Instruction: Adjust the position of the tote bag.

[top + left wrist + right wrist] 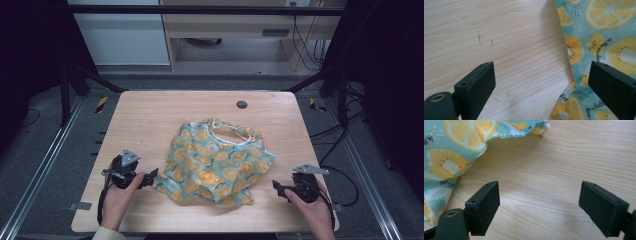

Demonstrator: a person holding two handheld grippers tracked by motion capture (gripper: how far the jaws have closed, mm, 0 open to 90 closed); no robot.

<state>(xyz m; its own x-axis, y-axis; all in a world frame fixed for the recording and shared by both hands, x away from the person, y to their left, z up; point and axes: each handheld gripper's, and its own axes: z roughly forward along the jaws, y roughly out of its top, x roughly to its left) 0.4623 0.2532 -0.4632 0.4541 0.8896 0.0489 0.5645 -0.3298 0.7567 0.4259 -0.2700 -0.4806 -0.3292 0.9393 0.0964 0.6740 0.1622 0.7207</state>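
A crumpled teal cloth bag [217, 162] printed with orange and lemon slices lies in the middle of the wooden table [150, 115]. My left gripper [150, 176] sits at the bag's near left corner, jaws open, pointing at the cloth. In the left gripper view the bag's edge [599, 42] runs along the right side, and bare wood lies between the jaws of the left gripper [541, 87]. My right gripper [278, 188] rests off the bag's near right corner, open. Its own view has the bag [454, 150] at upper left and wood between the jaws of the right gripper [539, 207].
A round dark grommet [242, 104] is set in the table near its far edge. Black frame posts and aluminium rails flank the table on both sides. Cables trail on the floor at right. A person's hands hold both grippers near the front edge.
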